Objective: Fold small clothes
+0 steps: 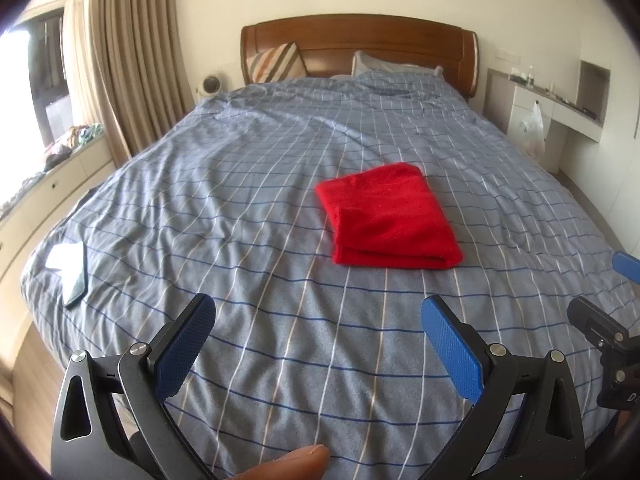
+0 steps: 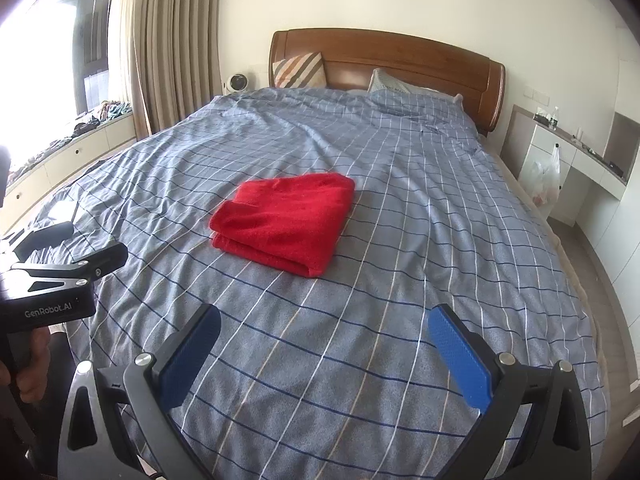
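While both claws hang over the foot of the bed, the left claw [image 1: 316,322] has its blue pads spread wide with nothing between them, and the right claw [image 2: 324,330] gapes the same way, also bare. Beyond both, the red cloth [image 1: 388,216] lies folded into a neat rectangle on the bed's [image 1: 240,168] blue checked cover, well apart from either claw. A phone [image 1: 76,280] rests far to the cloth's left, near the bed's edge

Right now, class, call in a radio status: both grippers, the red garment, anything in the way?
Left gripper open, empty. Right gripper open, empty. Red garment folded, flat on bed, untouched. Phone at bed's left edge, well clear.
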`<move>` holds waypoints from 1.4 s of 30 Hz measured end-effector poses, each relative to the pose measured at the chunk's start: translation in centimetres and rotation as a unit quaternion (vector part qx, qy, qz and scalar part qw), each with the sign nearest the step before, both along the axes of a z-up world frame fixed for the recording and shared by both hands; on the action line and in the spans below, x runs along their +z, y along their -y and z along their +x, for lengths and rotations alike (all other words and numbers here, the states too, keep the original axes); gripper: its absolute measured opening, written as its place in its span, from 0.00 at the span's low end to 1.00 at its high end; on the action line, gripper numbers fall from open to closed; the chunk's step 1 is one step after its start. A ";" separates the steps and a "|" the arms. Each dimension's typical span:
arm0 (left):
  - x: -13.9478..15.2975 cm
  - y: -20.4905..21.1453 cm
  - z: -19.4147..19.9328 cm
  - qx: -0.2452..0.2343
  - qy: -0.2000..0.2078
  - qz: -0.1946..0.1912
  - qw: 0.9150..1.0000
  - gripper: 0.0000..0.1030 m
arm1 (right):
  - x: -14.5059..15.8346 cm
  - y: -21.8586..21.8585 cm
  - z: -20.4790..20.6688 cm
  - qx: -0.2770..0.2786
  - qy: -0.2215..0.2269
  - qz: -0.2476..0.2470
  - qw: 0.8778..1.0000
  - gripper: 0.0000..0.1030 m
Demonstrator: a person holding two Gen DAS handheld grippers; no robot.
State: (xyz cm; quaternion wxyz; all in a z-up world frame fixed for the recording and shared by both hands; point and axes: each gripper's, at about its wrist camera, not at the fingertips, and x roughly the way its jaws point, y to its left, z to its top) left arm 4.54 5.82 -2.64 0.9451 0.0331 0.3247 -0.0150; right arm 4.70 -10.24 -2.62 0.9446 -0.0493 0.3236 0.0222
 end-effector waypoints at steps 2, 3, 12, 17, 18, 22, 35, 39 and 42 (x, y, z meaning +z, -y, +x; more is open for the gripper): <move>0.6 0.2 -0.5 0.008 0.012 0.011 1.000 1.00 | 0.2 0.1 -0.3 -0.003 0.001 0.000 1.000 0.99; 0.9 0.3 -0.8 0.006 0.017 0.011 1.000 1.00 | 0.3 0.1 -0.5 -0.004 0.004 -0.001 1.000 0.99; 2.2 0.3 -1.5 0.006 0.023 -0.003 1.000 1.00 | 1.7 -0.1 -1.6 -0.010 0.019 -0.010 1.000 0.99; 2.1 0.1 -1.8 0.004 0.014 -0.020 1.000 1.00 | 2.0 -0.4 -1.8 0.004 0.014 0.004 1.000 0.99; 2.1 0.2 -1.9 0.007 0.012 -0.017 1.000 1.00 | 2.0 -0.3 -1.9 0.005 0.013 0.012 1.000 0.99; 2.1 0.4 -2.2 0.022 0.006 -0.011 1.000 1.00 | 2.0 0.1 -1.7 -0.017 0.006 0.023 1.000 0.99; 2.4 1.9 -3.0 0.015 0.002 0.013 1.000 1.00 | 2.5 -0.1 -2.3 -0.016 0.003 0.019 1.000 0.99; 2.4 2.0 -2.9 0.013 -0.006 0.006 1.000 1.00 | 2.9 -0.2 -2.5 -0.015 0.005 0.022 1.000 1.00; 2.4 2.0 -3.0 0.012 -0.010 0.006 1.000 1.00 | 3.0 -0.5 -2.5 -0.011 0.006 0.021 1.000 0.99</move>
